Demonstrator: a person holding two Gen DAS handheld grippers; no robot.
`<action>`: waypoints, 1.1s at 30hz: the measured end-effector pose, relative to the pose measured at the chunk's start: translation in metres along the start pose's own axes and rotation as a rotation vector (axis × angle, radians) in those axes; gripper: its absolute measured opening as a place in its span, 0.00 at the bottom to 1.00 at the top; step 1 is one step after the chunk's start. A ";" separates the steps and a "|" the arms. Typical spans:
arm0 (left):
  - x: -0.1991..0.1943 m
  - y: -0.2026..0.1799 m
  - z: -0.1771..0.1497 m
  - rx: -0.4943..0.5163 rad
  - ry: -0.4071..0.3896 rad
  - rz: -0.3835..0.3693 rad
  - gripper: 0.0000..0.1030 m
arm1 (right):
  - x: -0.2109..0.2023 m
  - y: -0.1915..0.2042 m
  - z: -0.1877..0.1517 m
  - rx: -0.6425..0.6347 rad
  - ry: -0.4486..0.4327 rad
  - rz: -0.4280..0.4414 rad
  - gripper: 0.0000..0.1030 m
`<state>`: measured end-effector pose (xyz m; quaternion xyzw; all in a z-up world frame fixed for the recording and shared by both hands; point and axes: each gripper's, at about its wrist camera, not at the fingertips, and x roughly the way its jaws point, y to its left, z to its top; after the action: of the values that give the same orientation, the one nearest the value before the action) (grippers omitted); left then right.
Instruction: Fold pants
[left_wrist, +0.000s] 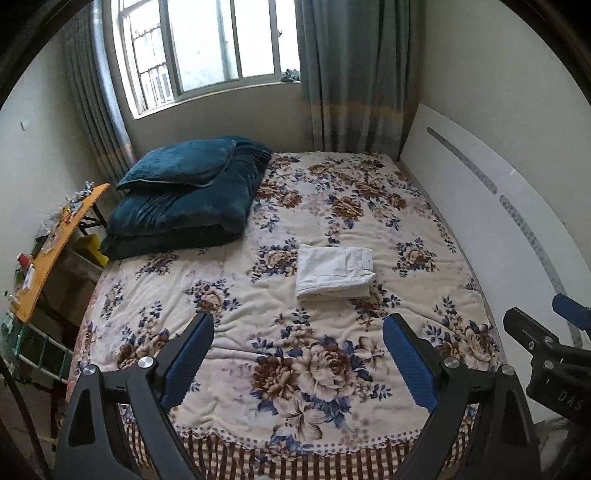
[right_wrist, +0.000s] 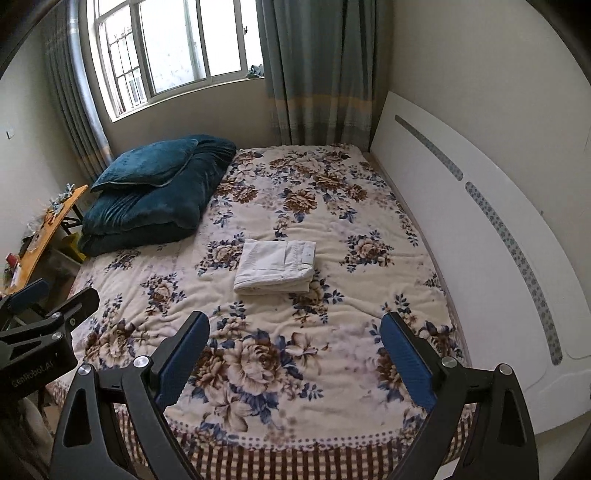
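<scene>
The pants (left_wrist: 334, 272) lie folded in a neat stack mid-bed (left_wrist: 258, 406), with clear blanket on all sides. Both the left gripper (left_wrist: 298, 354) and right gripper (right_wrist: 295, 352) hover above the bed's near edge, fingers spread wide and empty. A blue quilt (left_wrist: 188, 199) fills the far left corner.

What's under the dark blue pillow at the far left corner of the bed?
The pillow lies on a folded dark blue quilt, which rests on the floral bedspread. Anything beneath the quilt is covered.

"GenRobot.AI" on left hand-held gripper (right_wrist: 35, 373)
</scene>
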<state>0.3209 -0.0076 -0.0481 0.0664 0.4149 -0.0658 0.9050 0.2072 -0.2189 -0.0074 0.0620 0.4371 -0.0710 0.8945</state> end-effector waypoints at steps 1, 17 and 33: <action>-0.003 0.000 -0.001 -0.003 -0.002 0.002 0.91 | -0.005 0.000 -0.002 0.000 -0.002 -0.001 0.93; 0.035 -0.016 0.007 0.003 -0.023 0.023 1.00 | 0.028 -0.015 0.016 0.010 -0.014 -0.021 0.96; 0.114 -0.021 0.017 -0.009 0.061 0.069 1.00 | 0.129 -0.017 0.036 0.004 0.068 -0.077 0.96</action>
<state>0.4038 -0.0384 -0.1255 0.0785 0.4399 -0.0308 0.8941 0.3103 -0.2509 -0.0887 0.0495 0.4691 -0.1040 0.8756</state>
